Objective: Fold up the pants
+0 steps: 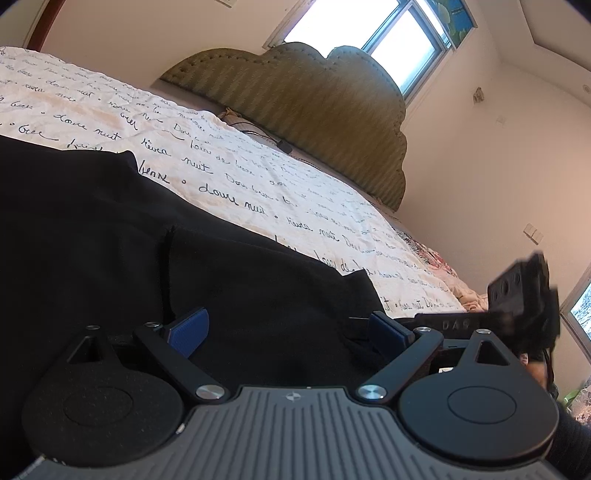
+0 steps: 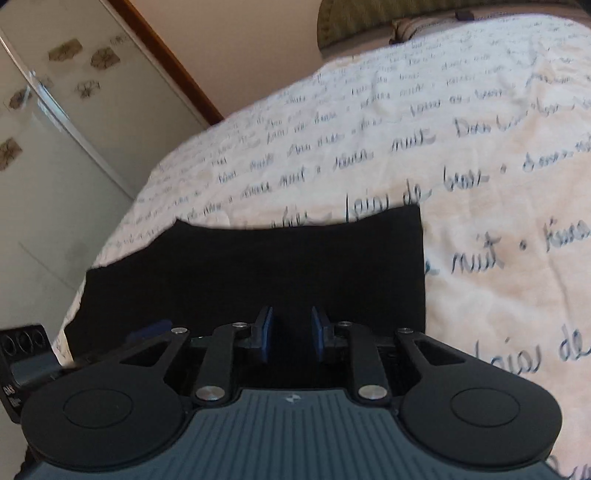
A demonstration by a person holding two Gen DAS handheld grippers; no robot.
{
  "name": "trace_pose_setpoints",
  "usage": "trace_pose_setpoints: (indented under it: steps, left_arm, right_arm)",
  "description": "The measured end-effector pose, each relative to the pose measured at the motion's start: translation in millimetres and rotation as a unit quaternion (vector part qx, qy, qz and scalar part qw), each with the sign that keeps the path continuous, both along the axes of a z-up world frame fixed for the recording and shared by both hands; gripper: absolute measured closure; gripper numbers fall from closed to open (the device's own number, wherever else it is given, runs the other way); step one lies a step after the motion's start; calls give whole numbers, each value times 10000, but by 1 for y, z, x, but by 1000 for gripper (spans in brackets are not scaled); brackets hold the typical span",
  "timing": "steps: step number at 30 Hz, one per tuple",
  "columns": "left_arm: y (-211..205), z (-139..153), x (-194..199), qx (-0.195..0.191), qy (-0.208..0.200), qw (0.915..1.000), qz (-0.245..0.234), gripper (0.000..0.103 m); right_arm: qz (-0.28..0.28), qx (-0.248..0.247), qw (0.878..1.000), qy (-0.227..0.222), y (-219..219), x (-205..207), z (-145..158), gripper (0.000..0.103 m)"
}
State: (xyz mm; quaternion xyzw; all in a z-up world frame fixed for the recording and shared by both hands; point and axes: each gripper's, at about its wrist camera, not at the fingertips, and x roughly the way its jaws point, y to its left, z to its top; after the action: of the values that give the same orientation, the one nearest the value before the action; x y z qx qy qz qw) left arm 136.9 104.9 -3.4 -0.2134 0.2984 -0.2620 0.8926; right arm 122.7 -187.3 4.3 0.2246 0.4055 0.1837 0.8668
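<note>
The black pants [image 1: 110,236] lie on the bed with the script-printed white cover [image 1: 258,173]. In the left wrist view my left gripper [image 1: 288,328] is open, its blue pads [image 1: 188,328] wide apart, low over the black cloth. In the right wrist view the pants [image 2: 258,273] show as a flat folded rectangle on the cover [image 2: 480,184]. My right gripper [image 2: 291,336] hangs just above their near edge, its blue pads [image 2: 266,332] a small gap apart with nothing between them. The right gripper also shows in the left wrist view [image 1: 517,295] at the right.
A green padded headboard [image 1: 314,110] stands at the bed's far end below a window [image 1: 369,33]. A charger cable [image 1: 273,140] lies by the headboard. A mirrored wardrobe door [image 2: 55,129] stands beside the bed's left edge.
</note>
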Motion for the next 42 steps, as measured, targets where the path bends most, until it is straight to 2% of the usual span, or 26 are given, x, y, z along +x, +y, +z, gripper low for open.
trace_pose_setpoints:
  steps: [2,7,10,13,17,19,21,23,25,26,28,29,31,32,34,35,36,39,40,41,42]
  left_arm:
    - [0,0,0,2,-1,10000,0,8]
    - [-1,0,0,57,-9,10000,6,8]
    - [-2,7,-8,291,-88,9995,106,11]
    - [12,24,-35,591,-604,9946,611,8]
    - [78,44,-80,433,-1176,9817,1432,6]
    - [121,54,-99,474,-1290,9672,2138,3]
    - [165,57,-115,538,-1295,9439,2990,1]
    - [211,51,-127,334,-1144,9194,3747,1]
    - [251,41,-140,-74,-949,8911,4438,1]
    - [267,34,-146,-322,-824,8757,4747,1]
    - [291,15,-157,-878,-537,8414,5306,3]
    - [299,9,-159,-1119,-454,8344,5378,4]
    - [299,14,-161,-1121,-608,8353,5347,0]
    - [296,17,-158,-1018,-634,8404,5285,0]
    - [291,20,-150,-915,-554,8587,5012,1]
    - [289,20,-148,-924,-549,8647,4906,1]
    - [289,19,-148,-972,-561,8672,4852,1]
    - [297,15,-151,-1279,-564,8629,4857,1]
    - [299,13,-152,-1375,-571,8607,4869,1]
    - [300,8,-153,-1438,-587,8588,4881,1]
    - [299,4,-156,-1469,-598,8581,4884,1]
  right_arm:
    - [-113,344,9989,-310,-8,-13,-13,82]
    - [-220,801,9961,-292,-20,-16,-19,82]
    - [-250,932,9950,-263,-23,-17,-21,82]
    - [-266,907,9951,-294,-23,-17,-20,82]
    - [-295,780,9958,-369,-18,-18,-19,82]
    - [-333,615,9967,-401,-10,-18,-17,82]
    - [-478,252,9980,-323,2,-17,-7,82]
    - [-652,-245,9973,-228,23,-14,10,79]
    - [-476,-422,9966,-517,52,-13,28,59]
    - [-265,-468,9957,-759,70,-15,37,55]
    - [358,-759,9890,-1220,117,-18,53,36]
    - [719,-989,9818,-1452,143,-20,59,33]
    - [1456,-1663,9545,-2001,203,-27,63,32]
    - [1797,-2018,9360,-2257,231,-31,62,32]
    - [2495,-2734,8892,-2688,288,-36,51,32]
    - [2785,-3023,8668,-2822,311,-38,44,32]
    - [3089,-3264,8437,-2936,334,-42,36,32]
    - [3337,-3747,7938,-3437,376,-53,23,33]
    - [3415,-3801,7827,-3554,383,-55,25,33]
    - [3482,-3759,7795,-3603,387,-56,28,33]
    - [3596,-3574,7839,-3584,387,-55,34,32]
